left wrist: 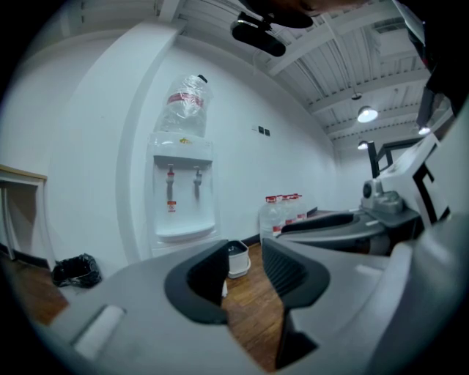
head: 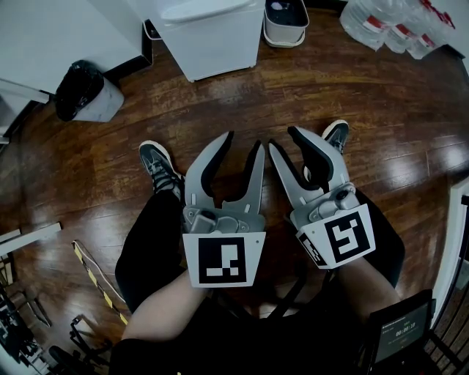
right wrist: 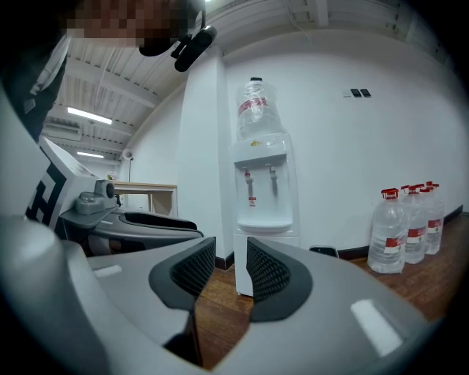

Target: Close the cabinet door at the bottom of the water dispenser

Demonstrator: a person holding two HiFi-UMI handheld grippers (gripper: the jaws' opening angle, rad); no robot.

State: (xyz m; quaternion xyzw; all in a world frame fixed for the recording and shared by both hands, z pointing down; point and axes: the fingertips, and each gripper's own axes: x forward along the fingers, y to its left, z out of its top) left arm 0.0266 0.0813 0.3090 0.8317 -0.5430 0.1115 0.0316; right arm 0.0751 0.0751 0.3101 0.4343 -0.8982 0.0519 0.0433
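The white water dispenser (head: 212, 33) stands against the far wall, a clear bottle on top (right wrist: 256, 110). Its lower cabinet (right wrist: 240, 275) shows only as a white strip between my right jaws, and I cannot tell how its door stands. My left gripper (head: 243, 143) and right gripper (head: 283, 139) hang side by side above the wooden floor, well short of the dispenser (left wrist: 182, 190). Both are open with nothing between their fingers. Through the left gripper (left wrist: 245, 272) I see bare floor; the right gripper (right wrist: 231, 269) points at the dispenser's base.
A black-bagged bin (head: 84, 91) sits left of the dispenser, a small white bin (head: 286, 22) right of it. Several large water bottles (head: 396, 26) stand at the far right. The person's shoes (head: 157, 165) are under the grippers. A screen (head: 399, 333) is at lower right.
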